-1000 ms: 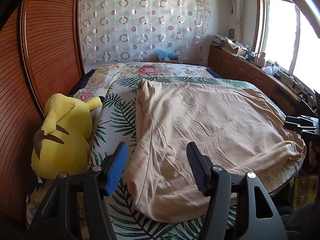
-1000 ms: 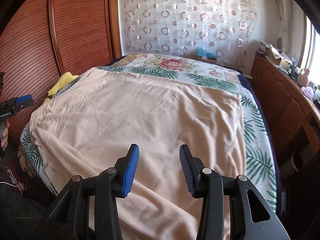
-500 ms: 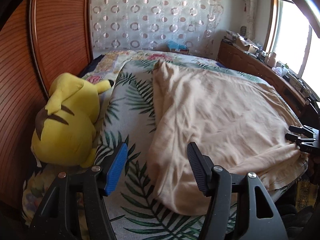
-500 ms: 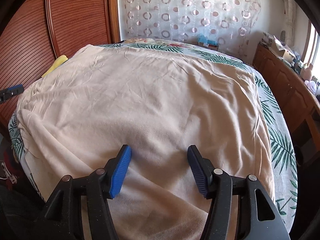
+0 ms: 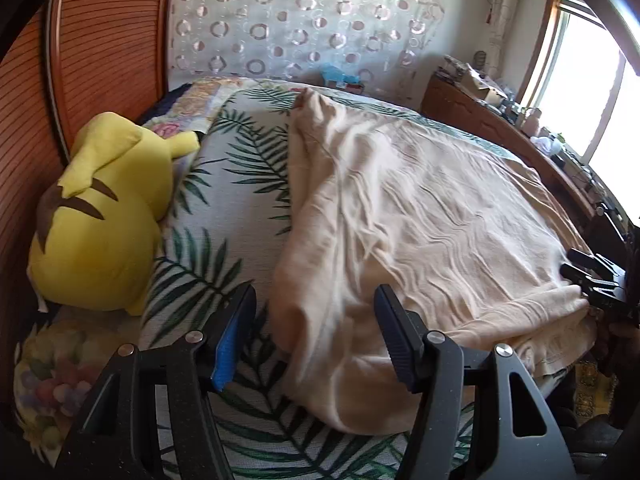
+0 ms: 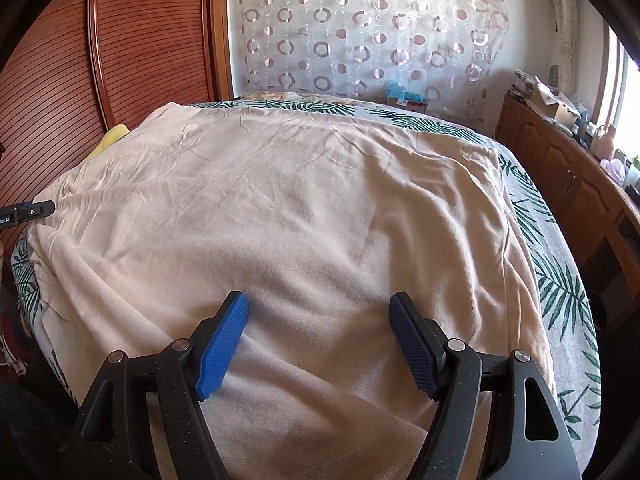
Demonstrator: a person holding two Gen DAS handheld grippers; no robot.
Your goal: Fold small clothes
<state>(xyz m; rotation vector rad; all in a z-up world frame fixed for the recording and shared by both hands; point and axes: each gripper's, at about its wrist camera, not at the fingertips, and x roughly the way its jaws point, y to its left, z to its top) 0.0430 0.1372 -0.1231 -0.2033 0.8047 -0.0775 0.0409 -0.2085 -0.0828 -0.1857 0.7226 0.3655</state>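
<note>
Cloth: peach garment spread across leaf-print bedspread, wrinkled, near hem doubled over at 6 o'clock in the right view. Right gripper low over that hem, jaws opening, nothing pinched between them. Left gripper part open, astride the garment's corner at 6 o'clock in its view, not clamped. Risks: pads may bite one layer only, or catch bedspread with the cloth, dragging both. Uneven lift would skew the fold. Yellow plush toy at 9 o'clock sits near; a swung edge could snag it.
</note>
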